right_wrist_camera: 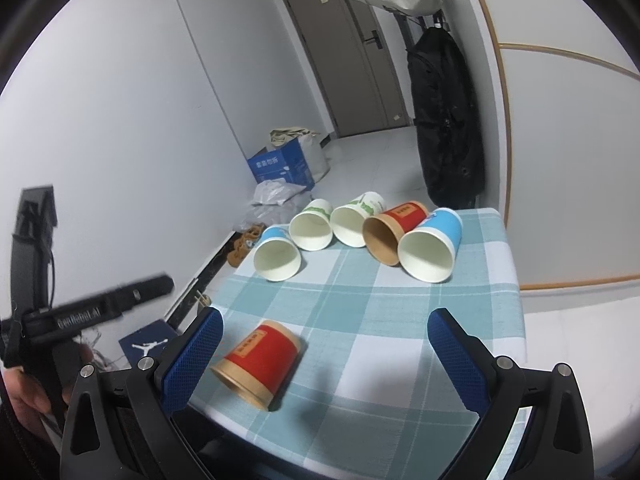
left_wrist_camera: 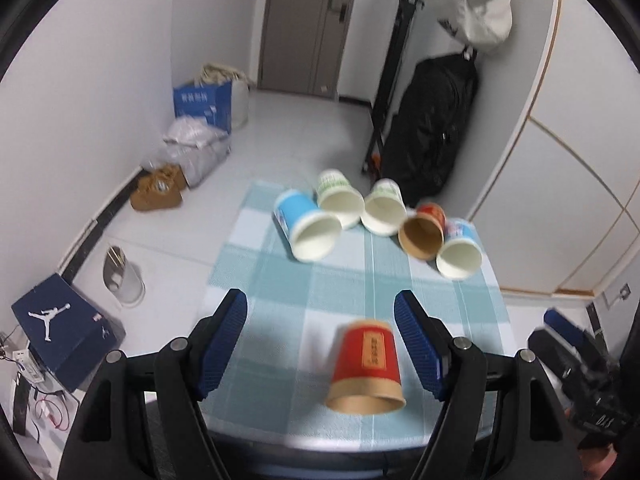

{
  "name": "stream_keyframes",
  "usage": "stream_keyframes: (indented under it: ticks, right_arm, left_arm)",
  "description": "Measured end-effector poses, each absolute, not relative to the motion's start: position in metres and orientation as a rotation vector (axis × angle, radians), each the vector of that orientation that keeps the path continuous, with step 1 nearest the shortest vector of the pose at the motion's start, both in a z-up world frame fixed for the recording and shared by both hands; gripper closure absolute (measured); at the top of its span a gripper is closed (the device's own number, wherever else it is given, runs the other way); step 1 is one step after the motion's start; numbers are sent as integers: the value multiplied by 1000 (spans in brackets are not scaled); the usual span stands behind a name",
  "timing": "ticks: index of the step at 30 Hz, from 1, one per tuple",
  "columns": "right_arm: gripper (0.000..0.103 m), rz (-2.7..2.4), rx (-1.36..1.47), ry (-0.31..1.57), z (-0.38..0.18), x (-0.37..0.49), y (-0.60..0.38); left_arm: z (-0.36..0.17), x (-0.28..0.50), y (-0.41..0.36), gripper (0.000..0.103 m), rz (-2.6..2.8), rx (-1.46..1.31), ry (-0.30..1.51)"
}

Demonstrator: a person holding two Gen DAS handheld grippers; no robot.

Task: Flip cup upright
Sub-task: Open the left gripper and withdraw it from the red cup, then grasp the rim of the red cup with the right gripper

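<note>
A red paper cup with a brown rim (left_wrist_camera: 366, 366) lies near the front edge of the checked tablecloth, mouth toward me; it is blurred in the left wrist view. It also shows in the right wrist view (right_wrist_camera: 260, 362), lying on its side. My left gripper (left_wrist_camera: 320, 320) is open, its fingers either side of the cup, nearer the right finger (left_wrist_camera: 418, 344). My right gripper (right_wrist_camera: 324, 344) is open and empty, the cup just right of its left finger (right_wrist_camera: 196, 354). The left gripper's body (right_wrist_camera: 80, 312) shows at the left of the right wrist view.
Several other paper cups lie on their sides in a row at the table's far end: blue (left_wrist_camera: 308, 228), green-white (left_wrist_camera: 340, 196), red-brown (left_wrist_camera: 426, 230). The tablecloth (right_wrist_camera: 360, 304) covers a small table. Boxes and bags stand on the floor at left; a black coat (left_wrist_camera: 432, 128) hangs behind.
</note>
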State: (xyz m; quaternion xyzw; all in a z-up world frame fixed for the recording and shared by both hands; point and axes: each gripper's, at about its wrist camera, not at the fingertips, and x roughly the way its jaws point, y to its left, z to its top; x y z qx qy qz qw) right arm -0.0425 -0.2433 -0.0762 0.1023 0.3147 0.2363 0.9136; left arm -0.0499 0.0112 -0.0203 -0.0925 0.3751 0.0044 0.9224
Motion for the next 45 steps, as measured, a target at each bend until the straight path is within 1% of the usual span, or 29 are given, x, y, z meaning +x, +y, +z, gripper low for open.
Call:
stream_keyframes:
  ticks: [5,10,14,17,21,25,28,30,32,35,36,37,38,42,45]
  right_arm:
    - [0,505,174,636,-75,-48,-236]
    - [0,529,172,621,-75,-53,-231]
    - [0,563,130,621,-76,-57,-219]
    - [3,590,94,635,-79,-57,-208]
    - [3,616,60,668,-89,-57,-193]
    - [5,629,20,700,-99,-54,-179]
    - [13,639,-8,730,-107,-51,-169]
    - [13,640,-24,756,-113,-50,-163]
    - [18,643,-36,772,-117,-49,-159]
    - [21,651,-69,800,-124,-47,-151]
    - [23,656,-84,814,-128,-46,-148]
    - [30,661,-102,830,-132,-46,-146]
    - [32,662,-111,844,-136,-45,-144]
    - [34,674,-116,876,-144,-45,-137]
    - [42,664,-148,882,-148,-45,-131]
  left_arm:
    - [-20,-52,13,31,43,-177,693]
    - [-27,-57,15,31,49,-176,662]
    - [-29,-59,19,31,58,-165,653]
    - [-27,-60,28,31,27,-222,652]
    - [-20,-64,38,31,14,-266,628]
    - [-24,-58,46,31,26,-303,660]
    - [-27,-53,45,31,62,-269,697]
    - [-26,-53,44,31,55,-263,693]
    - [-26,-54,44,31,67,-250,690]
    - [-26,-55,50,31,68,-276,689]
    - [-26,-56,53,31,71,-286,692]
    - [-27,-55,55,31,71,-302,698]
    - [-28,-54,58,31,69,-320,709]
    - [-32,-50,65,31,71,-359,741]
    - [-34,-48,65,31,71,-358,755]
